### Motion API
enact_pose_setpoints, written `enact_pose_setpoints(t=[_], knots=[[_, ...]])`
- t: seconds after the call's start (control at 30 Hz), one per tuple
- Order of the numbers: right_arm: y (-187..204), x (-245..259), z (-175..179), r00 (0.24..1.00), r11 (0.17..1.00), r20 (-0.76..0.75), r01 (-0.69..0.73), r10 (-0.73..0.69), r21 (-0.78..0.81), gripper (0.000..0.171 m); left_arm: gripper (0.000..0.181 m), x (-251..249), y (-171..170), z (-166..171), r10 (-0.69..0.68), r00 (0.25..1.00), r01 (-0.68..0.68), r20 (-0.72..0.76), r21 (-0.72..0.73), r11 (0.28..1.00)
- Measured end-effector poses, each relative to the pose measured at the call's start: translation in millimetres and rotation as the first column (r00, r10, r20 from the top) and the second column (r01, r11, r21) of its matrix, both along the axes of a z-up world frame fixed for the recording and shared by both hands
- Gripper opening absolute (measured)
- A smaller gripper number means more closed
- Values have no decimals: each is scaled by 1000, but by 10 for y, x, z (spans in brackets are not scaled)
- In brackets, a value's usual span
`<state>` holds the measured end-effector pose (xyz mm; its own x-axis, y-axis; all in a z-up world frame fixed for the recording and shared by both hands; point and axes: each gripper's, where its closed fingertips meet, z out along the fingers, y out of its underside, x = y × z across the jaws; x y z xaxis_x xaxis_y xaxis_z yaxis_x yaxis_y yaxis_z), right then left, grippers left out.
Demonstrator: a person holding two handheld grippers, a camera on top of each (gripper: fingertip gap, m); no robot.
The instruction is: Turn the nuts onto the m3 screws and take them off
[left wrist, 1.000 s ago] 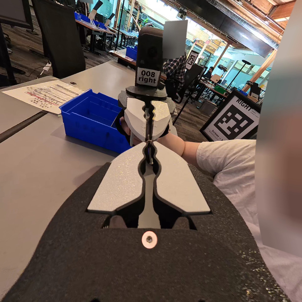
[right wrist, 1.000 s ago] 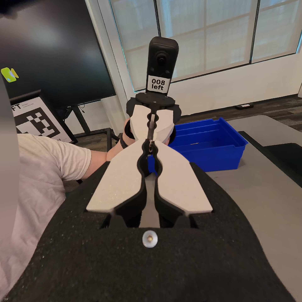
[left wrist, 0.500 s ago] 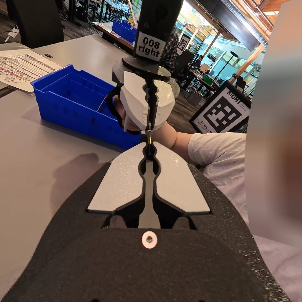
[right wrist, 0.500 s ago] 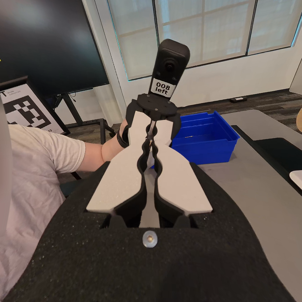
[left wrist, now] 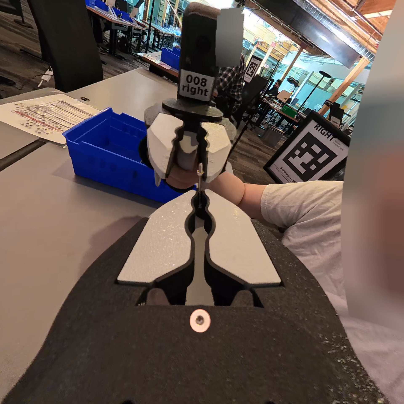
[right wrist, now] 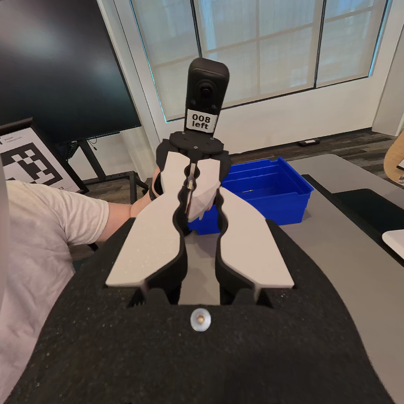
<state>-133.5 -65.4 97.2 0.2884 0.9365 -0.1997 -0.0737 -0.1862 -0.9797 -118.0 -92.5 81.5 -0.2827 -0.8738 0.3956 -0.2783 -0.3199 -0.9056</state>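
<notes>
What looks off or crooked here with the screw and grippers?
Only slightly: the screw clamped in the left gripper has its nut beside one finger of the open right gripper, not centred between the two. Nothing looks spilled or damaged.

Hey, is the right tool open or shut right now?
Open. The right tool's fingers stand apart; the screw and nut stay in the shut left tool.

Glossy blue plastic bin (left wrist: pixel 105 153); matt grey tabletop (left wrist: pixel 54 218); shiny metal screw (left wrist: pixel 200 183).
</notes>
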Motion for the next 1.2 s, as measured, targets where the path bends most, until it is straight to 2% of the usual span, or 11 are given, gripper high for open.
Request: enact_pose_setpoints(t=[0.13,0.23,0.33,0.6,0.7,0.77,0.83,0.97,1.07,1.17,1.2], knots=[[27,133,72,997,999,-79,-28,25,-35,16,1,-35,-3,59,0,1000,0,21,-1,1000],[-106,30,108,992,995,-82,-97,95,-24,19,1,-14,7,34,10,1000,-10,14,7,1000],[-122,-72,59,995,996,-50,-84,83,-19,20,1,18,-62,27,-19,1000,19,18,-1,1000],[-173,-23,113,980,984,-120,-169,161,-55,19,1,3,-58,55,-10,1000,9,26,10,1000],[-129,-60,90,989,993,-100,-113,109,-37,18,1,24,-110,54,-27,999,26,27,13,1000],[-109,9,95,984,989,-119,-138,130,-56,20,2,15,-76,73,-5,999,4,36,22,1000],[-23,123,97,983,990,-150,-119,106,-80,9,1,-20,-63,115,-11,999,11,51,4,1000],[-130,57,155,974,984,-162,-167,156,-58,17,1,-1,-47,79,2,999,-3,36,17,1000],[-142,-46,115,986,992,-114,-126,122,-27,18,1,39,-125,52,-29,999,28,29,14,999],[-97,41,110,981,988,-136,-145,136,-58,21,1,31,-78,76,4,999,-5,41,23,1000],[-50,100,112,982,989,-147,-127,116,-70,11,1,8,-78,109,-5,998,5,56,11,1000]])
